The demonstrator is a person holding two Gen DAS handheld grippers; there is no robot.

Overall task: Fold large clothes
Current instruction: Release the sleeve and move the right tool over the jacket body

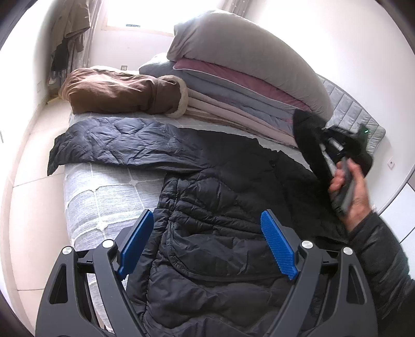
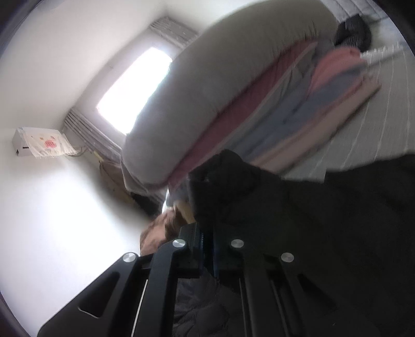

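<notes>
My left gripper (image 1: 206,242) hovers with jaws released over the black jacket (image 1: 220,197), while my right gripper (image 2: 207,248), at 3 o'clock, clenches its sleeve (image 2: 220,181).

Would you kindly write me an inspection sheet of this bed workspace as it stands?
Surface: grey quilted mattress, partly bare.
Job's things: black puffer jacket spread flat, one sleeve stretched out to the side; the other side lifted.
Clutter: brown fleece-lined coat; stack of folded bedding topped by a grey pillow.
Grippers: left gripper open above the jacket; right gripper shut on black jacket fabric.
Cables: nothing seen.
Surroundings: bright window, wall air conditioner, hanging clothes.
</notes>
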